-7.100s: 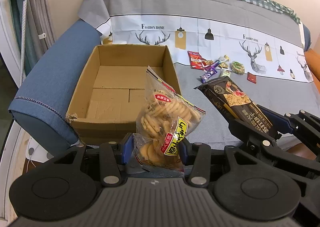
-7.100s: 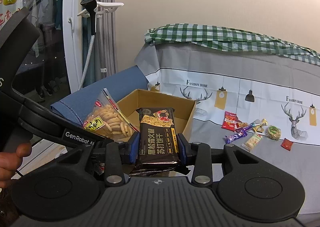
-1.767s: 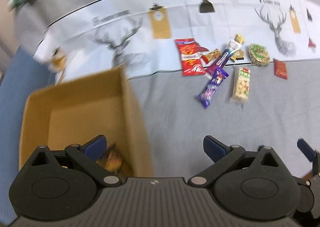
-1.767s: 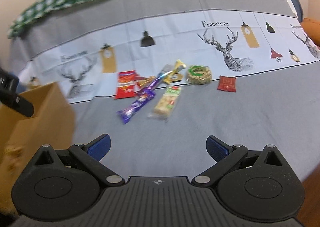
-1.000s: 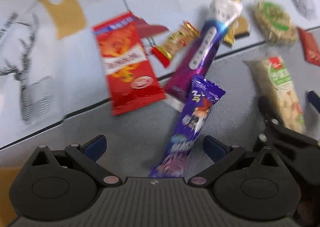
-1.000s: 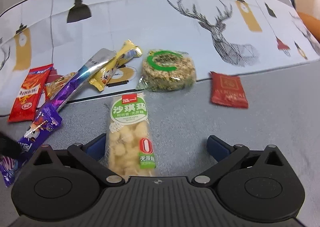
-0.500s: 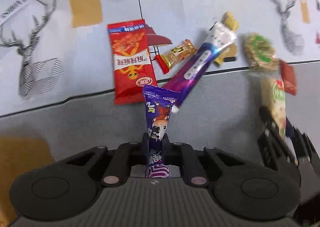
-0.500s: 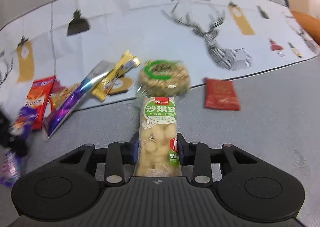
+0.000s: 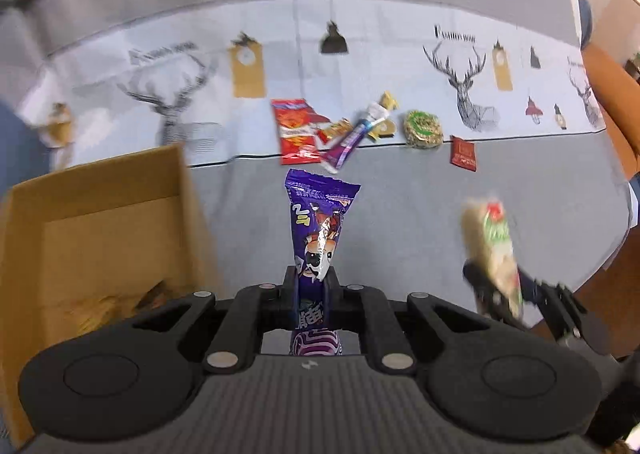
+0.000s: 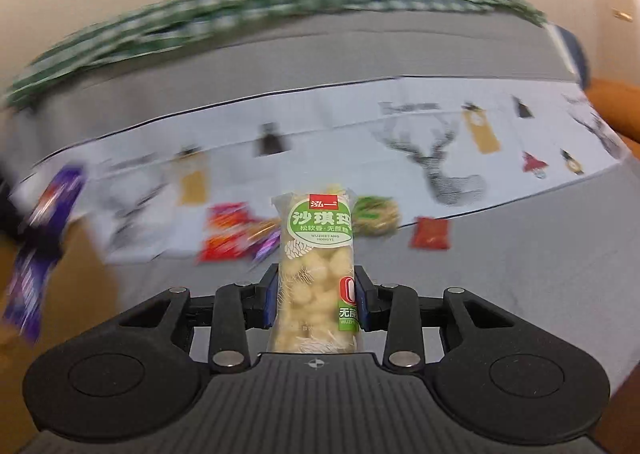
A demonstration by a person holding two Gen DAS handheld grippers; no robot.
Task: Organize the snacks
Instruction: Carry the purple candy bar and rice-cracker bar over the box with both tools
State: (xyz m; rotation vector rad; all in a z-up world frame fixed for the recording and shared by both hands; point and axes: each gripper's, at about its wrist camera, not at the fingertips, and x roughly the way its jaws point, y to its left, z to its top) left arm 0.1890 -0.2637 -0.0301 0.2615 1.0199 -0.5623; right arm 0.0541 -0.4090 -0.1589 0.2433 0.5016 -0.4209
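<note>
Both grippers lifted w/ snacks, left gripper (image 9: 311, 286) fingers pinching purple wrapper (image 9: 319, 230), right gripper (image 10: 316, 300) pinching puffed-snack pack (image 10: 318, 262), grey deer-print cover (image 9: 400, 213), cardboard box (image 9: 100, 221) left.

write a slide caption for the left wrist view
Left gripper clamps a purple snack packet above the sofa cover, cardboard box at left.

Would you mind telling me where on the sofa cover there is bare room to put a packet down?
The grey stretch between the cardboard box and the cover's right edge is bare. The cluster along the printed band is crowded: red packet, long purple stick, round green snack, small red sachet.
</note>
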